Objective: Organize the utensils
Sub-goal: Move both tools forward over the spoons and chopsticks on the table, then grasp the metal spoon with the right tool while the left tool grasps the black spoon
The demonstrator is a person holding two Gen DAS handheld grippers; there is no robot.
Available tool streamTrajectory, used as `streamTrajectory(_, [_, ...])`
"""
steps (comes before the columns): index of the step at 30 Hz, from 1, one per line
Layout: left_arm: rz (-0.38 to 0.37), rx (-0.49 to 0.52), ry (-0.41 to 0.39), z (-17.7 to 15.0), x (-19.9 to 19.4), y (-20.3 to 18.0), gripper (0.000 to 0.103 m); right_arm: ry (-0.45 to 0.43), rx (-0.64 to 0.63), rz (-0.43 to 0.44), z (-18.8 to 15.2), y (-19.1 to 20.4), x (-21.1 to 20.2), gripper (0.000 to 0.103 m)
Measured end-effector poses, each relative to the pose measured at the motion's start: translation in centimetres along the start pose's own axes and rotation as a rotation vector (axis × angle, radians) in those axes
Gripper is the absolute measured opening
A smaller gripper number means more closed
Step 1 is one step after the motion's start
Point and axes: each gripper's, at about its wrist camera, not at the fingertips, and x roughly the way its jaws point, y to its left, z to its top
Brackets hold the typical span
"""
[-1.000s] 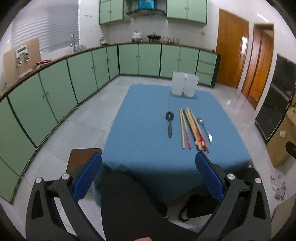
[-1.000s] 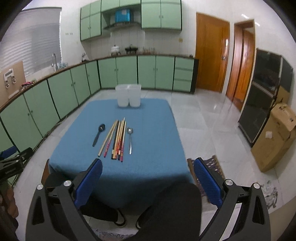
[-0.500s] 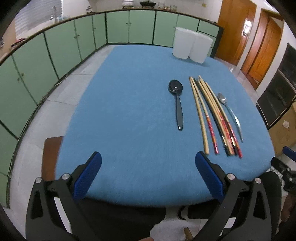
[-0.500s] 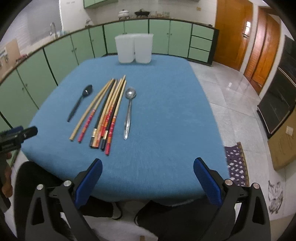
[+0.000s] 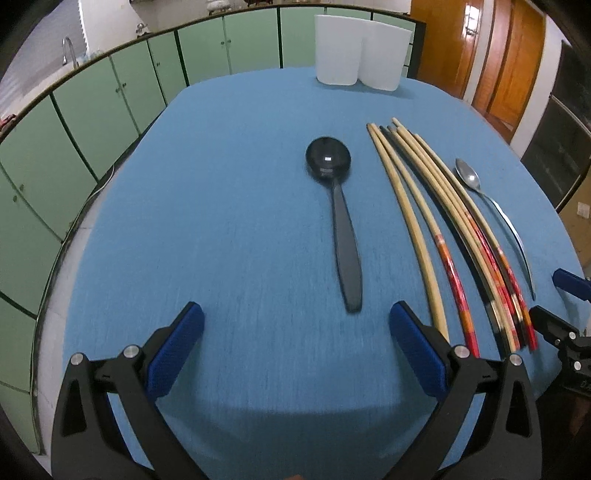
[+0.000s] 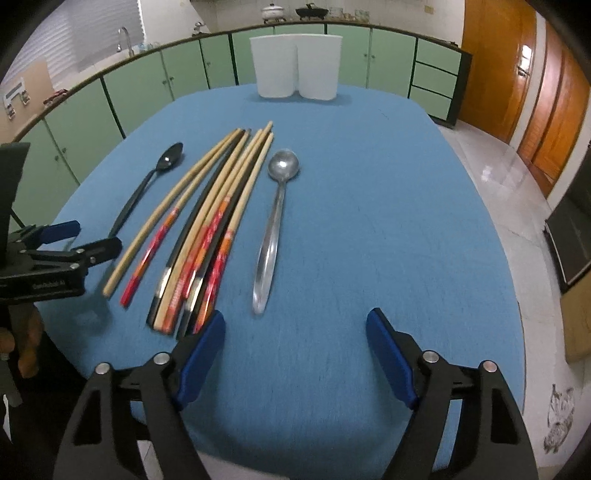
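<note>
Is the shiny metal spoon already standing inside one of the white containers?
No, the metal spoon lies flat on the blue tablecloth beside the chopsticks.

Green cabinets [image 6: 155, 85] run along far wall, curving round left side. Faucet [image 6: 123, 35] on worktop at left, window blind [image 6: 92, 40] behind it. White pot [image 6: 272, 10] and dark pan [image 6: 312, 10] on worktop at back. Wooden doors [image 6: 517, 70] at right. Pale floor tiles [image 6: 491, 162]. Cardboard box [image 5: 576, 221] at right edge.
</note>
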Motion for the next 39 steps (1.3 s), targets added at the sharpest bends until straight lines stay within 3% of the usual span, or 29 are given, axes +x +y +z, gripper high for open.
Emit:
streamTrajectory(3, [0.0, -0.007, -0.016, 0.4, 0.3, 0.2, 0.098, -0.029, -0.019, -0.001, 0.8, -0.2, 0.7, 0.073])
streamTrajectory(5, [0.001, -0.021, -0.026, 0.3, 0.2, 0.3, 0.098, -0.049, -0.023, 0.002, 1.2, -0.5, 0.8, 0.064])
streamTrajectory(6, [0.002, -0.026, -0.036, 0.2, 0.1, 0.3, 0.095, -0.055, -0.024, 0.002, 1.5, -0.6, 0.9, 0.054])
streamTrajectory(8, [0.001, -0.023, -0.059, 0.3, 0.0, -0.1, 0.083, -0.064, -0.021, -0.001, 2.0, -1.0, 1.2, 0.038])
streamTrajectory(9, [-0.003, -0.019, -0.073, 0.5, 0.0, -0.4, 0.069, -0.071, -0.017, -0.01, 2.2, -1.5, 1.2, 0.029])
streamTrajectory(10, [-0.005, -0.014, -0.079, 0.6, -0.1, -0.7, 0.058, -0.074, -0.013, -0.011, 2.3, -1.7, 1.2, 0.025])
streamTrajectory(13, [-0.011, 0.001, -0.087, 0.5, -0.3, -1.4, 0.049, -0.077, -0.011, 0.01, 2.3, -2.0, 1.2, 0.026])
streamTrajectory(18, [-0.018, 0.003, -0.1, 0.4, -0.3, -1.8, 0.044, -0.1, -0.054, 0.008, 1.9, -1.5, 1.2, 0.024])
streamTrajectory(20, [-0.026, -0.003, -0.1, 0.4, -0.4, -1.9, 0.036, -0.104, -0.067, 0.017, 1.9, -1.3, 1.2, 0.019])
streamTrajectory(22, [-0.036, -0.012, -0.102, 0.4, -0.4, -1.9, 0.016, -0.107, -0.071, 0.032, 1.9, -1.2, 1.2, 0.009])
streamTrajectory(23, [-0.043, -0.017, -0.103, 0.5, -0.4, -1.9, 0.012, -0.109, -0.072, 0.03, 1.8, -1.1, 1.2, 0.009])
streamTrajectory(29, [-0.083, -0.05, -0.083, 1.3, -1.2, -1.2, 0.012, -0.096, -0.042, 0.067, 2.0, -1.3, 0.4, 0.009])
streamTrajectory(39, [-0.119, -0.04, -0.129, 4.1, -5.7, 0.0, 0.012, -0.117, -0.03, 0.074, 5.1, -0.8, -3.8, 0.008])
